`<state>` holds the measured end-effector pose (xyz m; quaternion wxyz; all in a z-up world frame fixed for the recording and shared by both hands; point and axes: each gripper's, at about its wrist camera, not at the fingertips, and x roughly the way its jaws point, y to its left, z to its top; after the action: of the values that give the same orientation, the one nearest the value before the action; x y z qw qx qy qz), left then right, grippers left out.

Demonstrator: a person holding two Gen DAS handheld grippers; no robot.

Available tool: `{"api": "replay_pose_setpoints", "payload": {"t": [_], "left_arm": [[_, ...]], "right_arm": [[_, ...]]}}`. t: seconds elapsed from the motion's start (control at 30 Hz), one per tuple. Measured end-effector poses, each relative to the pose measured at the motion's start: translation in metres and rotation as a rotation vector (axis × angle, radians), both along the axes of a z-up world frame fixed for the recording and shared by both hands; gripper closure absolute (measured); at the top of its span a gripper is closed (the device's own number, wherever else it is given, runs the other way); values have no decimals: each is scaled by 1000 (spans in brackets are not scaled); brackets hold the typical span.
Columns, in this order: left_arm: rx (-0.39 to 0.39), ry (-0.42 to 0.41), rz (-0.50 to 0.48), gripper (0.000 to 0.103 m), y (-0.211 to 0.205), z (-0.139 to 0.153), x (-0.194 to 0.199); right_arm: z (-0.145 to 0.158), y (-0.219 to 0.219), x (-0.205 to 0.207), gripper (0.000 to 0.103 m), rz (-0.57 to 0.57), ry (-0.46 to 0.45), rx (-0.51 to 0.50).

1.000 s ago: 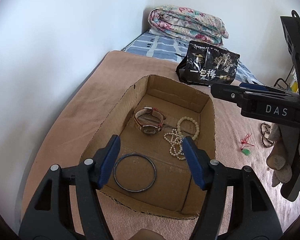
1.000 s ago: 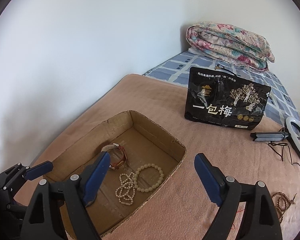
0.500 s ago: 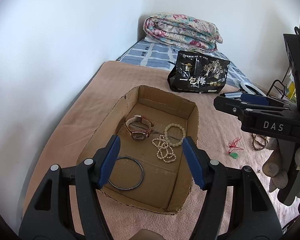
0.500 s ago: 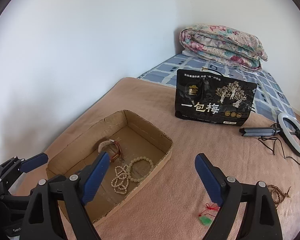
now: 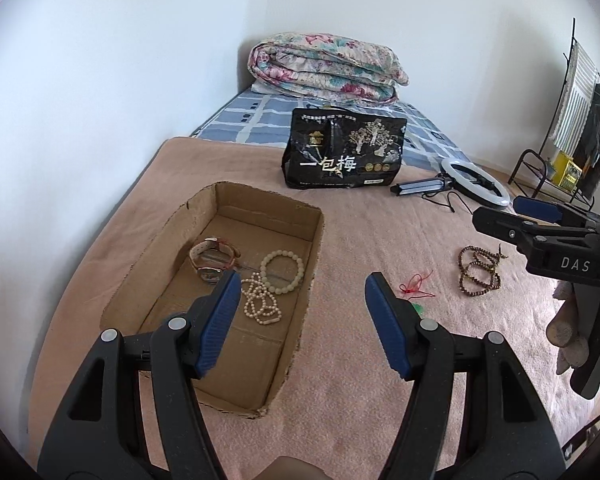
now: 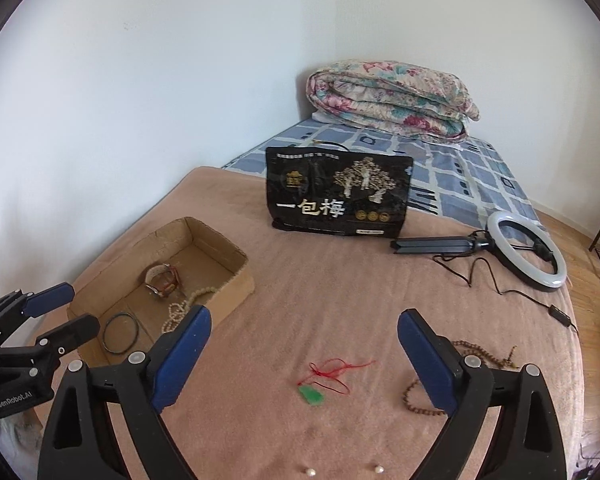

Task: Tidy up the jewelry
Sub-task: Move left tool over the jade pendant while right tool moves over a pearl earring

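A cardboard box (image 5: 317, 256) on the pink blanket holds a watch (image 5: 214, 262), a white bead bracelet (image 5: 282, 270), a pearl strand (image 5: 260, 300) and a dark bangle (image 6: 119, 333). My left gripper (image 5: 303, 280) hovers open and empty over the box's right wall. My right gripper (image 6: 305, 314) is empty and its jaws are opening. On the blanket below it lies a green pendant (image 6: 311, 395) on a red cord. Brown prayer beads (image 6: 420, 400) lie by its right finger, and two small pearls (image 6: 310, 472) lie nearest the camera.
A black snack bag (image 6: 340, 196) stands behind the box. A ring light (image 6: 526, 250) with its stand and cable lies at the right. A folded quilt (image 6: 392, 100) sits at the bed's head, against the wall. A metal rack (image 5: 548, 168) stands beyond the bed's right edge.
Both grippers have drawn back and shifted right, away from the box. The pendant, brown beads and ring light have come into view, and the right jaws stand wider.
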<state>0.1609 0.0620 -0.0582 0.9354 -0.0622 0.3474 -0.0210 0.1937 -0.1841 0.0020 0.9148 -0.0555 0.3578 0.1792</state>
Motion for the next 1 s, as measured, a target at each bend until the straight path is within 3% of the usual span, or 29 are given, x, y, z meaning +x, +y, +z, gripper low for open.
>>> {"api": "replay_pose_setpoints", "payload": {"t": [0.3,0.53,0.83,1.0], "left_arm": [[-3,10,-87,37,-52,-4,6],[7,34,-151,37,-85,-16,14],[33,82,-239,37,-120,-43,27],[3,117,-252,41,-126,-61,39]], "right_arm": [[0,-94,-20,7,-133,-1,7],[-17,-147,-36,7,-188,33,25],[-47,-157,-56,8,-151,62,25],[-70,-147,-61,13,-106,99,36]]}}
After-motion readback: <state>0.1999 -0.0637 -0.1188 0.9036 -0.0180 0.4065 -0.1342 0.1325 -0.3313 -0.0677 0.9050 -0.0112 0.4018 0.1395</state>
